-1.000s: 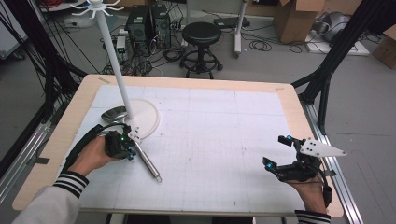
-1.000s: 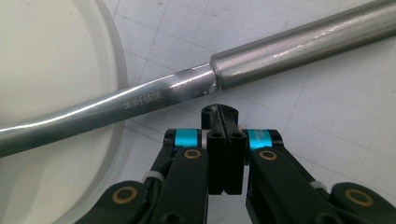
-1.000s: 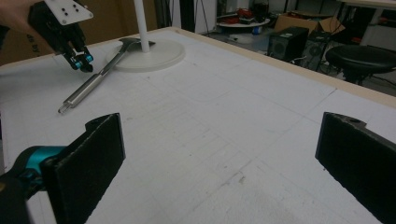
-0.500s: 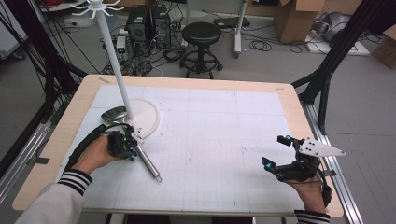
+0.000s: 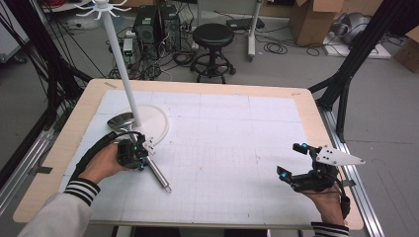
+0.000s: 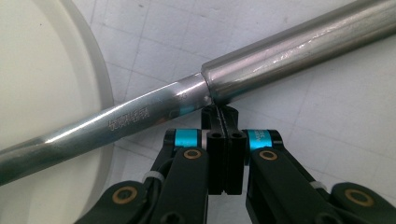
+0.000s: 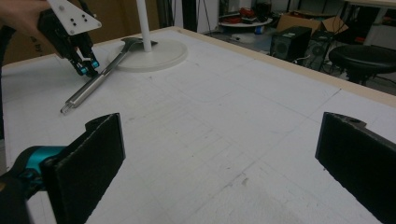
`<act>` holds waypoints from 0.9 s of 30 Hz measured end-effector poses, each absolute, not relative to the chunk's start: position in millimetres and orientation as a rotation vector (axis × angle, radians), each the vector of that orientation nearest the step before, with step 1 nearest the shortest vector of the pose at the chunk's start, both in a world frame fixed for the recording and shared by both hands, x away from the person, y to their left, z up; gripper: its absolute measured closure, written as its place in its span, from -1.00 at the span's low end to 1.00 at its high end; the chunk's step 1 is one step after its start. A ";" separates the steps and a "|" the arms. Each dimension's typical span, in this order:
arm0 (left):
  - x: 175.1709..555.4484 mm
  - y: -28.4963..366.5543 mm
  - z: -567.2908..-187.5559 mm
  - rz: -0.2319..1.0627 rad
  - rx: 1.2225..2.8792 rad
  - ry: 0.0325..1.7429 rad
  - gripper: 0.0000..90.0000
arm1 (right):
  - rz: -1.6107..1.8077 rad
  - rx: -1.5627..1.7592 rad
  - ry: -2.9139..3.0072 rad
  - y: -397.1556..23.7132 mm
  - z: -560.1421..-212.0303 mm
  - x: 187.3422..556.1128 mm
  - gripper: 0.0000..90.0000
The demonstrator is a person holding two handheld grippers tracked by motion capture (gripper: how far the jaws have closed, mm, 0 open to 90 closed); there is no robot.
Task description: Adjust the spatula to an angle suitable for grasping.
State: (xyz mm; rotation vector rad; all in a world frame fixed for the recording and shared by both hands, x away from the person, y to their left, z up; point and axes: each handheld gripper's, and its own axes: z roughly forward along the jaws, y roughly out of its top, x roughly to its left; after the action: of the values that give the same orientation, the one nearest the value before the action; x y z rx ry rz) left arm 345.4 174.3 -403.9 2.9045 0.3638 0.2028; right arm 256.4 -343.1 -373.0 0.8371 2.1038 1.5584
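- The wooden-edged tabletop carries a white gridded mat.
- A white round stand base sits at the mat's far left.
- A metal ladle lies on the mat, bowl on the base.

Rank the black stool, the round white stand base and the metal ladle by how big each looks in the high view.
1. Round white stand base, the widest patch.
2. Metal ladle, as long as the base is wide but far slimmer.
3. Black stool, whose seat looks smallest; it stands farther from the camera, so its true size stays unsure.
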 end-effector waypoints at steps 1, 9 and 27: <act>345.9 173.4 -403.4 0.205 2.913 0.355 1.00 | 1.558 0.838 2.103 -343.0 -373.0 256.5 -0.99; 347.4 160.6 -401.4 0.207 2.935 0.312 1.00 | 1.563 0.838 2.104 -342.8 -373.2 256.8 -0.99; 351.2 135.9 -402.0 0.202 2.934 0.283 1.00 | 1.569 0.835 2.104 -342.8 -373.2 257.5 -0.99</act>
State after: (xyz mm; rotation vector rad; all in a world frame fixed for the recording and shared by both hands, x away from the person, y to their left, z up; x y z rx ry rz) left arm 351.2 135.9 -402.0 2.9337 0.2833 0.2016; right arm 257.5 -342.8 -373.2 0.8352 2.1045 1.5692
